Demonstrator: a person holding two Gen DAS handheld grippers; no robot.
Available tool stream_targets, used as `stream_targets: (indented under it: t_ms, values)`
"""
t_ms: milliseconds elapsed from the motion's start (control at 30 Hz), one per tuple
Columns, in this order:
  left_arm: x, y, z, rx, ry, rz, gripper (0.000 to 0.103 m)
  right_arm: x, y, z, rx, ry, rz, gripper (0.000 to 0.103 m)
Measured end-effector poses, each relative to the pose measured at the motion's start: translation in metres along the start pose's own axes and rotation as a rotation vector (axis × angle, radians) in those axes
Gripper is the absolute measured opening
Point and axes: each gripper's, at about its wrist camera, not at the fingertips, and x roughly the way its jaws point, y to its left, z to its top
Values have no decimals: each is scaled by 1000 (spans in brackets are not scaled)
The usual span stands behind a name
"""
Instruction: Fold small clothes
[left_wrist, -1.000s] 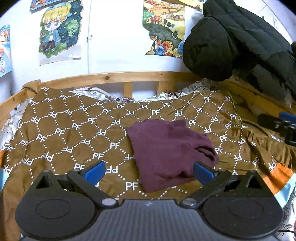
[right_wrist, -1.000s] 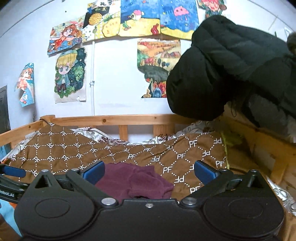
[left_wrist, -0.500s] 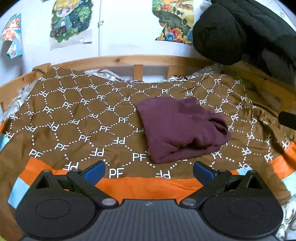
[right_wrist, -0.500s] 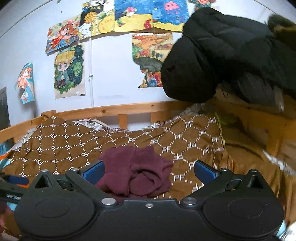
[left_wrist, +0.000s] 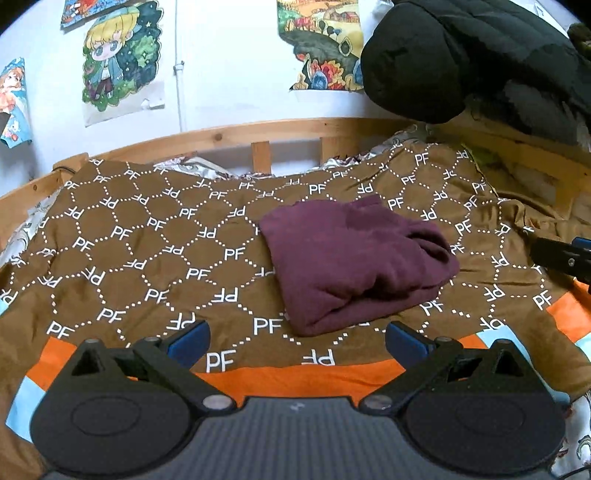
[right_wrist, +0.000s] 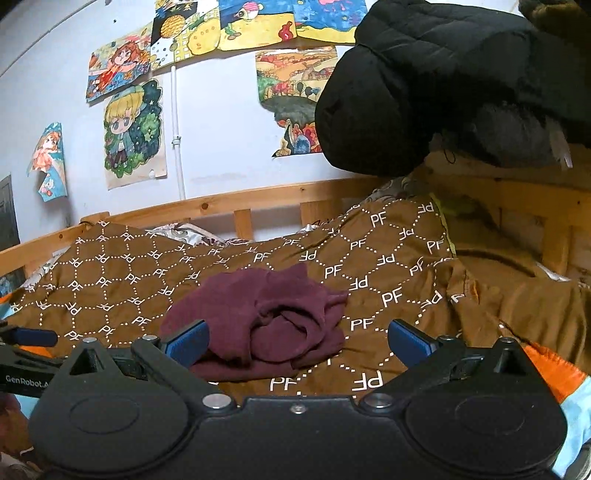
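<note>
1. Left gripper (left_wrist: 297, 341): jaws wide, holding nothing, above the quilt's (left_wrist: 155, 236) orange edge.
2. Right gripper (right_wrist: 297, 341): jaws wide, holding nothing.
3. Maroon garment (left_wrist: 351, 258) lies folded mid-quilt, just ahead of both grippers.
4. Black jacket (left_wrist: 461, 55) hangs beyond, over the bed rail (left_wrist: 229, 138).

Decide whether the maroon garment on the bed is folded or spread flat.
Folded. The maroon garment lies as a compact bundle with stacked layers at its near edge and bunched rolls on its right side.

Both wrist views low over bedspread (left_wrist: 147, 240), facing wall, near and sharing maroon garment (left_wrist: 351, 258).
</note>
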Motion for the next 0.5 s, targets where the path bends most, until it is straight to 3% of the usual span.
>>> stream_targets:
  t_ms: [500]
  values:
    - [-5, -5, -2, 32, -19, -11, 103, -6, -3, -7, -6, -3, -20, 102]
